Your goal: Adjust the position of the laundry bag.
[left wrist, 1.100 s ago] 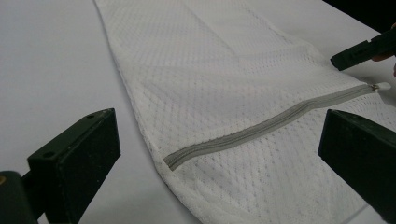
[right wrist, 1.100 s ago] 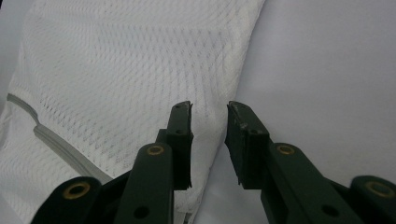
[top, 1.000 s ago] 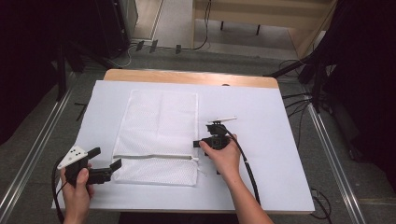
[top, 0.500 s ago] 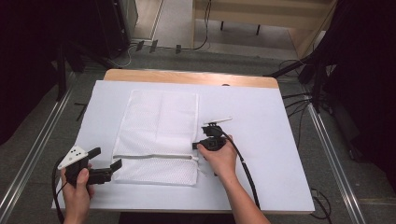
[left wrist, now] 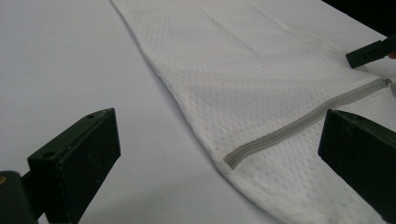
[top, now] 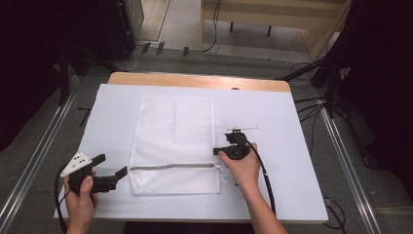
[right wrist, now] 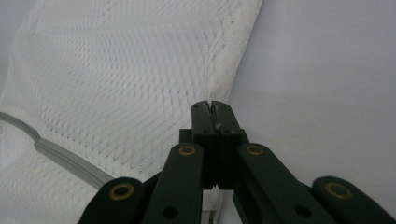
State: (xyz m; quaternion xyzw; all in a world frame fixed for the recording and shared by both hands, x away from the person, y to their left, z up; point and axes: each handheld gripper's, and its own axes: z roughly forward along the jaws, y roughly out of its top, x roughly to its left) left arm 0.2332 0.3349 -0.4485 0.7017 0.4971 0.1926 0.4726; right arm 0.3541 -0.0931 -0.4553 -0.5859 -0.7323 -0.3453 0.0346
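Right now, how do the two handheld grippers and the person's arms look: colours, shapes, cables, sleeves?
Both are black two-jaw tools. The left gripper has flat, blocky black fingers with small screw holes, and a grey three-cornered plate on top. The right gripper has linkage arms with brass-coloured rivets and trails a black cable. The person's forearms are bare; no sleeves show.

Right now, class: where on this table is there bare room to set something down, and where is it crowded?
Free: the white table cover right of the mesh bag, and the strip left of it. Crowded: the bag's near corners, where the left gripper and right gripper sit.
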